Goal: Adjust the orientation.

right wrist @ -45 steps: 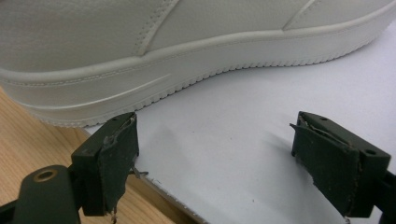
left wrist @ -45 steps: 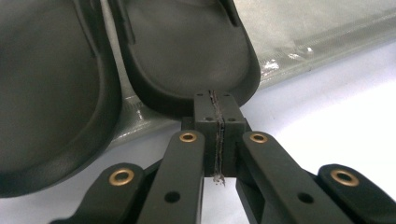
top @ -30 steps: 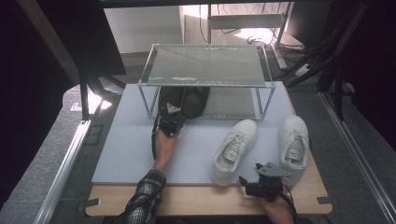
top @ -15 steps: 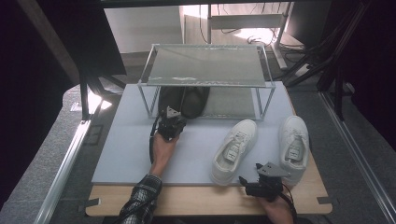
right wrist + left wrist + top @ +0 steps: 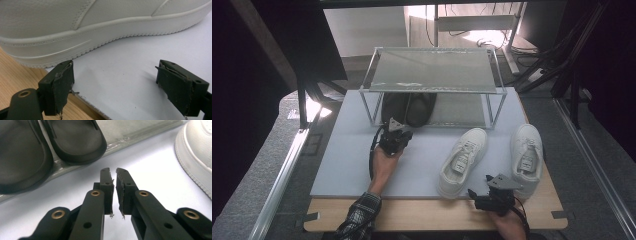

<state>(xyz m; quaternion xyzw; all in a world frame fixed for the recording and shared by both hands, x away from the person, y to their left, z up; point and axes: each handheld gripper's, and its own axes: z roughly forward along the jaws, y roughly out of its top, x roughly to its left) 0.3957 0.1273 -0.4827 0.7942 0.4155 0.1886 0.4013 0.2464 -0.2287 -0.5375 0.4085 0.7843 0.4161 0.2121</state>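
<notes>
The left gripper [image 5: 395, 134] hovered over the pale mat [image 5: 347, 165] just in front of the wire shelf rack [image 5: 432, 70], at the near edge of the rack's bottom tier. Its fingers [image 5: 107, 182] had just been opening and stood a narrow slit apart, with nothing between them. Just beyond their tips, a pair of black sandals [image 5: 408, 107] lay side by side on the rack's lower tier, toward its left end; in the left gripper view the rounded ends of the sandals [image 5: 75, 142] hung slightly past the tier's edge, clear of the fingers.

The right gripper [image 5: 484, 199] sat low at the near right of the worktop [image 5: 422, 215], by the mat's near edge. Its fingers [image 5: 60, 85] were spread wide and held nothing; bare mat lay between them. Just beyond them ran the side of a white sneaker [image 5: 100, 27], close to the left finger, though whether it touched I could not tell. In the high view that sneaker [image 5: 462, 161] lay angled on the mat, and a second white sneaker [image 5: 527, 157] lay just to its right, the two apart from each other and well apart from the sandals.
</notes>
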